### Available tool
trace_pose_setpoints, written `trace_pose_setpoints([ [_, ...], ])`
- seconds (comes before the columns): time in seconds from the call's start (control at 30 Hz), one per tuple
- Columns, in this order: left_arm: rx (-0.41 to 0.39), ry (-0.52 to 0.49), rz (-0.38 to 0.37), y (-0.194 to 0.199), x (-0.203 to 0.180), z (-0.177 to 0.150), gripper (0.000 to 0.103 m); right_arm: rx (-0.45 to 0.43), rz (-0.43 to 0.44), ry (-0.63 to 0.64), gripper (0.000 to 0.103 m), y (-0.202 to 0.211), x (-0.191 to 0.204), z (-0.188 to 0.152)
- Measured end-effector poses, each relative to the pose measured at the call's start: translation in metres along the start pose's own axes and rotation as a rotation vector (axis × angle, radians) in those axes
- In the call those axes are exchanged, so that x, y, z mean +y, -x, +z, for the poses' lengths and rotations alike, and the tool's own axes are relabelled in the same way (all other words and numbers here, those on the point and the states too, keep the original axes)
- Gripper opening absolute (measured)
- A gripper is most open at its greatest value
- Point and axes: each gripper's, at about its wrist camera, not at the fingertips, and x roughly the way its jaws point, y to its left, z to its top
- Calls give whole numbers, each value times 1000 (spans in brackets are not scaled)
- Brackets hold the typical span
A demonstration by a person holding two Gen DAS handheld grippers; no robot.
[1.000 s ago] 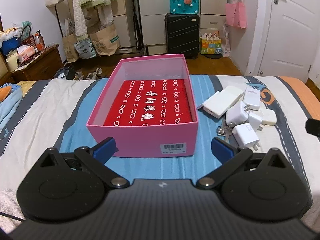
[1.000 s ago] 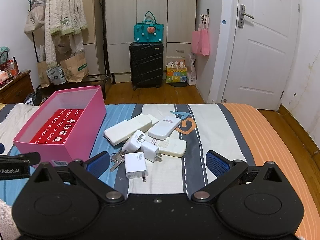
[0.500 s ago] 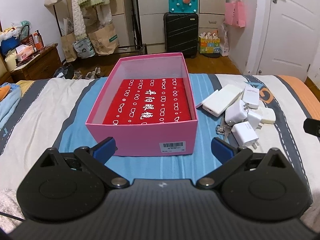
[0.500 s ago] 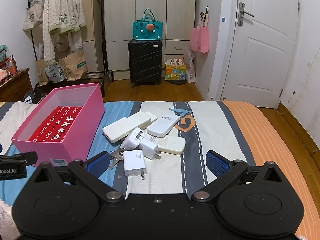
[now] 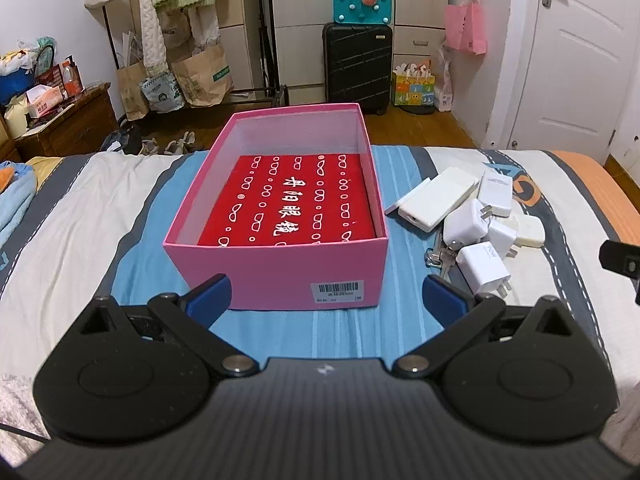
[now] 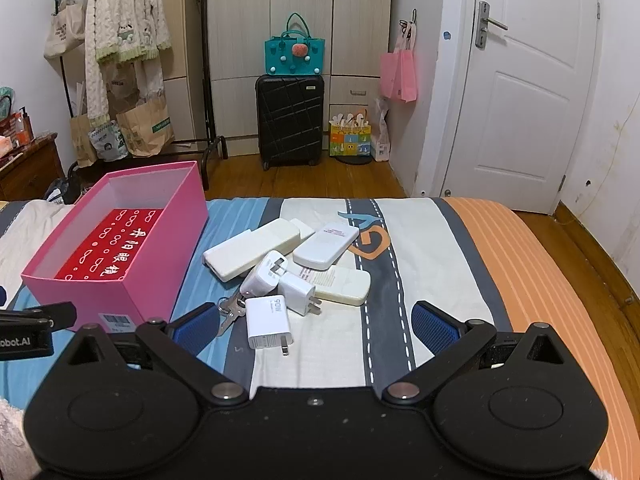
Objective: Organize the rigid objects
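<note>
Pink box beside white chargers; both hand-held grippers spread, empty

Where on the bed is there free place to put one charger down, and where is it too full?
Free: the orange-striped cover right of the white pile, and the blue stripe between the pink box and the left gripper. Crowded: the strip beside the box, where chargers, keys and remotes lie touching.

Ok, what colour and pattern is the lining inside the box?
Red lining with white glasses icons and Chinese characters; clearest in the left wrist view.
</note>
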Motion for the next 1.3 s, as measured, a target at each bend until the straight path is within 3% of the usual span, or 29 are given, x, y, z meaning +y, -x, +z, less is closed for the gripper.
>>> trace_pose_setpoints([
  [0.27, 13, 8, -27, 3, 5, 4, 103, 4, 32, -18, 103, 0, -4, 1],
  [0.5, 1, 18, -105, 24, 31, 33, 101, 44, 278, -108, 103, -5, -15, 20],
  [0.63, -10, -63, -139, 26, 42, 64, 101, 107, 325, -81, 103, -18, -10, 53],
  [0.8, 33, -38, -172, -1, 57, 105, 101, 198, 345, -77, 103, -49, 2, 101],
  [1.03, 135, -38, -201, -64, 77, 142, 101, 373, 388, -181, 100, -109, 16, 122],
  [1.2, 184, 39, -203, -105, 108, 141, 101, 532, 432, -329, 99, -175, 19, 122],
  [1.3, 192, 44, -122, -126, 128, 129, 101, 534, 388, -371, 98, -210, 21, 120],
])
